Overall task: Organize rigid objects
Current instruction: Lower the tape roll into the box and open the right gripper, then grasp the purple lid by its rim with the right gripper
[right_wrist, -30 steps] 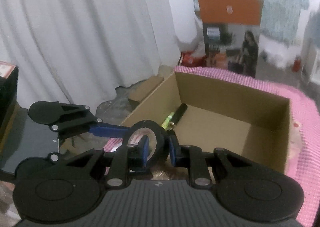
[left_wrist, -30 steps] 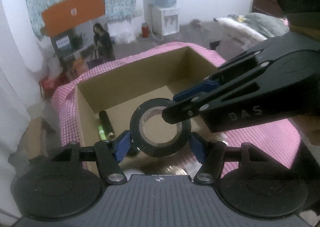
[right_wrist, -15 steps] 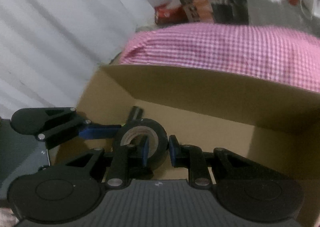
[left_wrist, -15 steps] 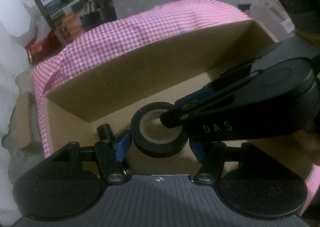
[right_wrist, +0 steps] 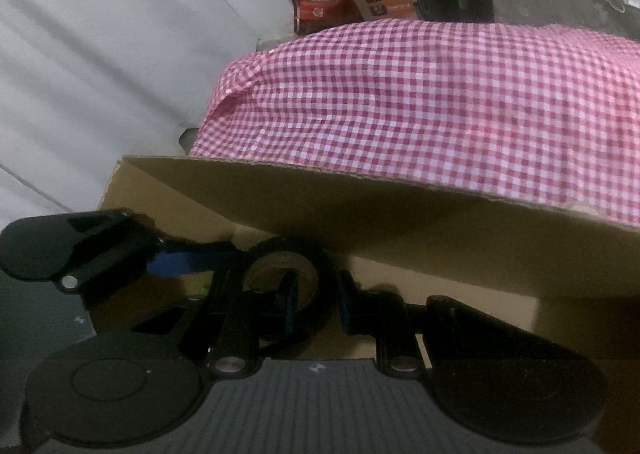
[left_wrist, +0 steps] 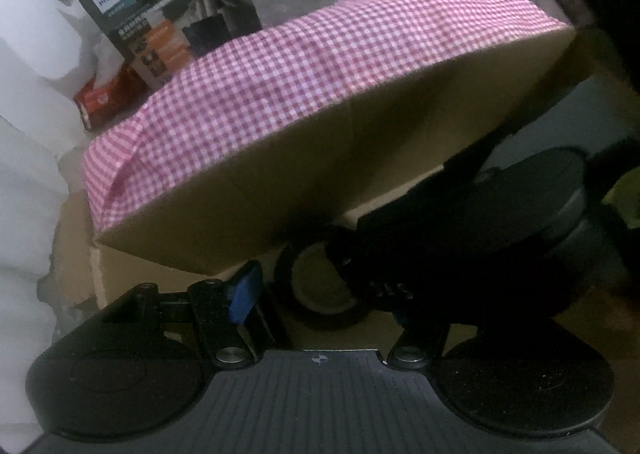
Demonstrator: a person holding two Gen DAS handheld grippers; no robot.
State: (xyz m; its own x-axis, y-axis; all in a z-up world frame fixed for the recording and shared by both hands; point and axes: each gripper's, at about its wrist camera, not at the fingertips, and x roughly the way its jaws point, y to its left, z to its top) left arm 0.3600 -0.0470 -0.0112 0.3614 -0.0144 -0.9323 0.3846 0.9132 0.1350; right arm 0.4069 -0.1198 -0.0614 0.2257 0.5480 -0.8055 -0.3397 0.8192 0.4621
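While both claws reach down inside the cardboard box [right_wrist: 400, 222], the right claw [right_wrist: 316, 294] pinches the black tape roll [right_wrist: 320, 266], and the left claw [left_wrist: 320, 306] is opening around it.

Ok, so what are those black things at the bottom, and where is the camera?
Those are grabbers with two fingers each. A person holds one in each hand. A small camera rides on each grabber, so each picture looks out along that grabber's own fingers. Both reach down into a cardboard box, and a pink checked cloth lies beyond it. The right gripper pinches the wall of a black tape roll, with one finger through the hole. The left gripper has the tape between its fingers, but its jaws are opening, and the one pad you can see is not touching.
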